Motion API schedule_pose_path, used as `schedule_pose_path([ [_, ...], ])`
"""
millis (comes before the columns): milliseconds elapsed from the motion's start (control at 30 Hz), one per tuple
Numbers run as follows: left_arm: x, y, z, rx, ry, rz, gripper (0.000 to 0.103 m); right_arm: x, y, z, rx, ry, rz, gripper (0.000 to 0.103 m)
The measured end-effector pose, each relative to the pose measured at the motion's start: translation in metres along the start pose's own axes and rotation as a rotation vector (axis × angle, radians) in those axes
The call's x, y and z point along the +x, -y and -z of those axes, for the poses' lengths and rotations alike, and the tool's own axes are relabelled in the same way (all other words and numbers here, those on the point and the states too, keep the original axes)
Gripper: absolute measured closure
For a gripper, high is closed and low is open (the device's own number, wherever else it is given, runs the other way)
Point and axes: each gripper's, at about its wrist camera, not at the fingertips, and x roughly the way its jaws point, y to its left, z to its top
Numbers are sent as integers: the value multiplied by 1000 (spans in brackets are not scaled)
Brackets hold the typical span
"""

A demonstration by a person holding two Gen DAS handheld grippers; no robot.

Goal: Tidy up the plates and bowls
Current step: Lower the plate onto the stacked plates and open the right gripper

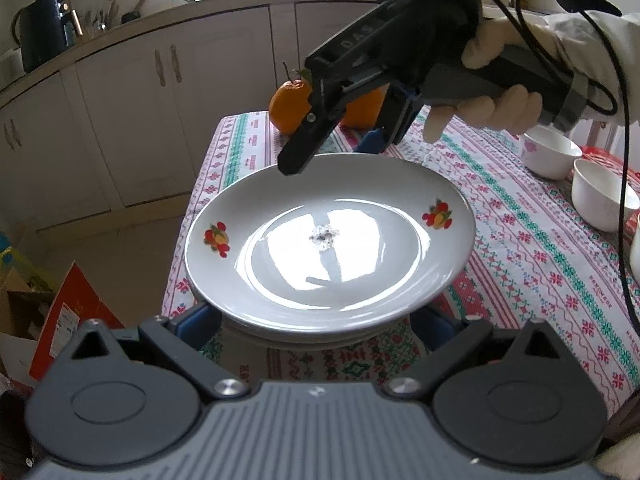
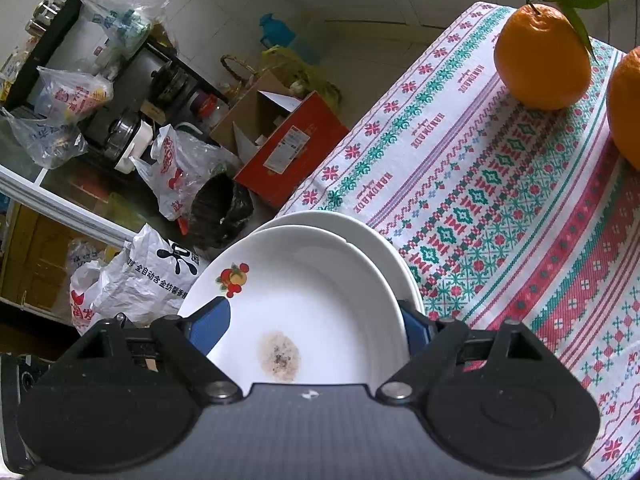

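Near the table's left edge, seen from the left wrist, a white plate [image 1: 328, 236] with fruit decals sits on top of at least one more plate [image 1: 304, 338] on the patterned tablecloth [image 1: 532, 240]. The left gripper [image 1: 316, 324] has its blue fingers spread wide on either side of the stack's near rim, holding nothing. Across the plate, the right gripper [image 1: 340, 152] reaches down over the far rim, one finger above the glaze and one behind it. Two oranges [image 1: 290, 108] stand at the table's far edge, and white bowls [image 1: 600, 196] wait well apart at the right edge.

From the right wrist, the top plate [image 2: 320, 304] lies between that gripper's fingers [image 2: 210, 328], which straddle its rim; whether they already pinch it I cannot tell. The lower plate [image 2: 384, 252] peeks out beyond, close to the table's edge, with the floor below.

Glazed ceramic like this is likely stiff, fairly heavy, slick and breakable. The sloped rim is the sensible grip, pads squarely across it, and kept level, since a dried residue spot [image 2: 279, 356] marks the centre.
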Motion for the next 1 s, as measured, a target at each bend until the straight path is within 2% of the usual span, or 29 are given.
schedule_pose_path([
  [600,2,-11,2,-28,-9,27,1,-14,-1,12,27,29,18,12],
  [1000,-1,-7,2,-22,3,20,1,-24,-17,22,4,38,100,13],
])
